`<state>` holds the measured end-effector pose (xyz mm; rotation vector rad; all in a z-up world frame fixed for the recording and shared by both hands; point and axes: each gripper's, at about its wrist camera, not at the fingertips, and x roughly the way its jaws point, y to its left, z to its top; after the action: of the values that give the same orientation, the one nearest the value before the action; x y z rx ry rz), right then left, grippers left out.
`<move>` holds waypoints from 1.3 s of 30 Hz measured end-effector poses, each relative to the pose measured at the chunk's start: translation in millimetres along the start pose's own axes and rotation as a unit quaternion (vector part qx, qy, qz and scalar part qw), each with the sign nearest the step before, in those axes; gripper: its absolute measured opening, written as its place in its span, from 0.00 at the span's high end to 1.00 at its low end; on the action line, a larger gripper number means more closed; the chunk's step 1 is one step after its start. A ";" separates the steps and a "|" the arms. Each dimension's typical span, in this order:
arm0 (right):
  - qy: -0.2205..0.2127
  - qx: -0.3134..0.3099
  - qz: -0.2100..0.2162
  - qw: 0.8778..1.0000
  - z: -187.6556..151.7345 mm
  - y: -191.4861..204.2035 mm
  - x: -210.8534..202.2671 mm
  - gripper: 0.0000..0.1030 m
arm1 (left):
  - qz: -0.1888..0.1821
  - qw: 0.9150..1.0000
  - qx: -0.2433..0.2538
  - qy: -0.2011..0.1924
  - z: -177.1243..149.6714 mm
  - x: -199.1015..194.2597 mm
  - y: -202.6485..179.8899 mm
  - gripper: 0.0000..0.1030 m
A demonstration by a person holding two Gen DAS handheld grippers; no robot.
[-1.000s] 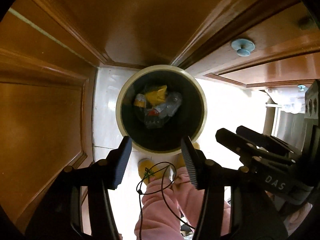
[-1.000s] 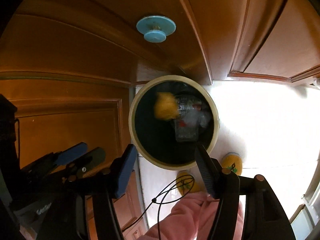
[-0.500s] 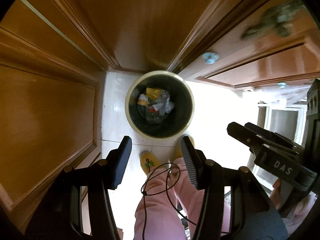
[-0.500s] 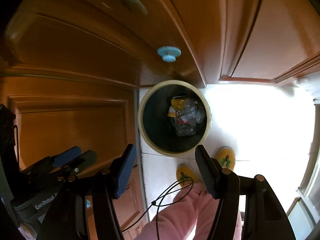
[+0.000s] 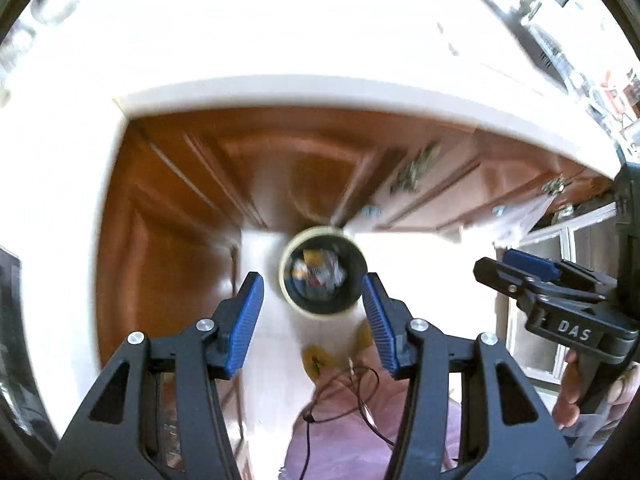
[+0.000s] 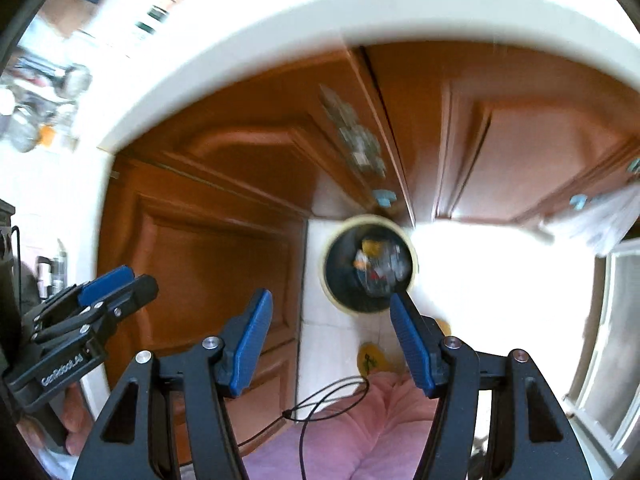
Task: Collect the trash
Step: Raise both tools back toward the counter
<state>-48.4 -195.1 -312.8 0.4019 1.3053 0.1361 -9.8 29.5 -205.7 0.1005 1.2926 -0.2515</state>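
I hold both tools high above the floor, pointing steeply down. My left gripper [image 5: 312, 292] has its blue pads [image 5: 245, 322] spread apart with nothing between them; the bin only shows through the gap far below. My right gripper [image 6: 331, 312] is spread the same way and is just as empty. In the left view the right gripper sits at the right edge, with my hand [image 5: 576, 396] wrapped around its handle.

The trash bin [image 5: 322, 272] stands on the pale tiled floor [image 6: 340, 336], far beneath both tools, tucked into the corner where the brown wooden cabinets [image 5: 168, 248] meet. It is round, with a cream rim and a dark inside. The trash [image 5: 318, 270] lies at its bottom: something yellow, some clear crumpled plastic and a bit of red, blurred too much to tell further.

Near the bin, on its near side, are my yellow slippers [image 5: 316, 360], and my pink trousers [image 6: 368, 416] fill the bottom of both views with a thin black cord [image 6: 320, 404] hanging across them. A white countertop [image 6: 280, 20] edge curves above the cabinets. Small blue knobs [image 6: 383, 197] sit on the cabinet doors just beyond the bin.
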 end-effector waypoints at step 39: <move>-0.130 -0.171 0.088 0.973 260.0 129.5 -123.8 0.38 | 0.215 0.952 -0.096 -0.197 213.4 -59.3 73.2 0.52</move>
<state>183.5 -170.2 -100.0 0.2308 0.9637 0.4379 192.9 62.3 -95.0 0.1533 0.8634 0.2215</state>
